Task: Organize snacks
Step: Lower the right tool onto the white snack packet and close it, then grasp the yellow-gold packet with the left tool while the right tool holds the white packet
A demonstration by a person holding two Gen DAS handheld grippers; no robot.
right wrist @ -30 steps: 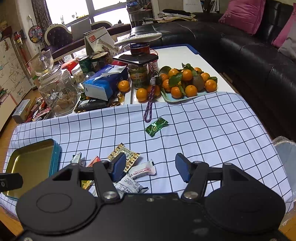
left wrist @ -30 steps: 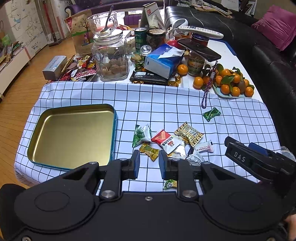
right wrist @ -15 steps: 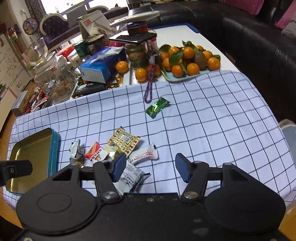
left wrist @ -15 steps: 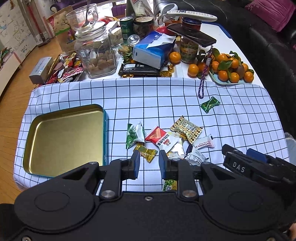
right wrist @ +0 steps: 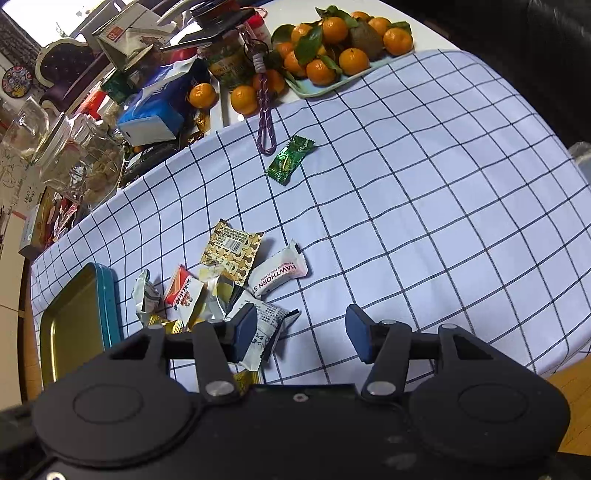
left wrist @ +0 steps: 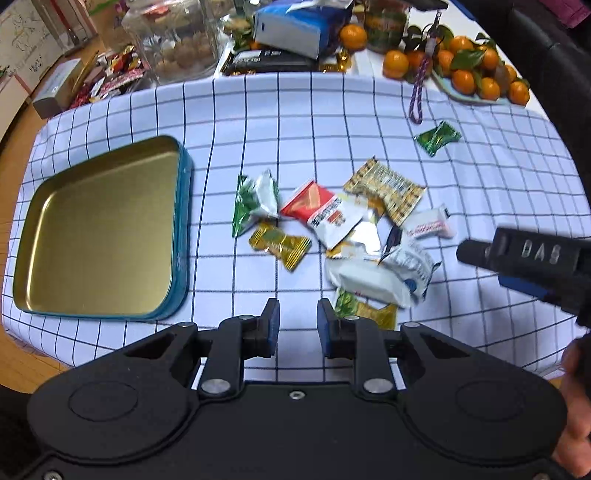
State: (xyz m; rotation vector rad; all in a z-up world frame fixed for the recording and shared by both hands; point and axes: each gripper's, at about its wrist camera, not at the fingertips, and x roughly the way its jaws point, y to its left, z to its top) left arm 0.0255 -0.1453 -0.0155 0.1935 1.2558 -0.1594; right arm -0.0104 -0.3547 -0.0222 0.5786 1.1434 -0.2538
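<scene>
A pile of wrapped snacks (left wrist: 354,225) lies mid-cloth, among them a red-and-white packet (left wrist: 321,210), a gold candy (left wrist: 280,243), a white Hawthorn bar (right wrist: 277,275) and a gold patterned packet (right wrist: 232,251). A lone green candy (left wrist: 437,138) (right wrist: 290,158) lies farther back. An empty gold tin with a teal rim (left wrist: 99,229) (right wrist: 107,291) sits left of the pile. My left gripper (left wrist: 295,325) is open with a narrow gap, empty, just before the pile. My right gripper (right wrist: 301,332) is open wide, empty, at the pile's right edge; it also shows in the left wrist view (left wrist: 524,254).
The checked cloth (right wrist: 424,206) covers the table's near part. Behind it stand a plate of tangerines (right wrist: 332,55), a blue tissue box (left wrist: 299,26), a glass jar (right wrist: 77,162), cans, and a purple cord (right wrist: 264,118). A black sofa is at the right.
Both grippers have moved forward and down toward the snack pile, which now looks larger. The jaw openings are unchanged. No snack has moved.
</scene>
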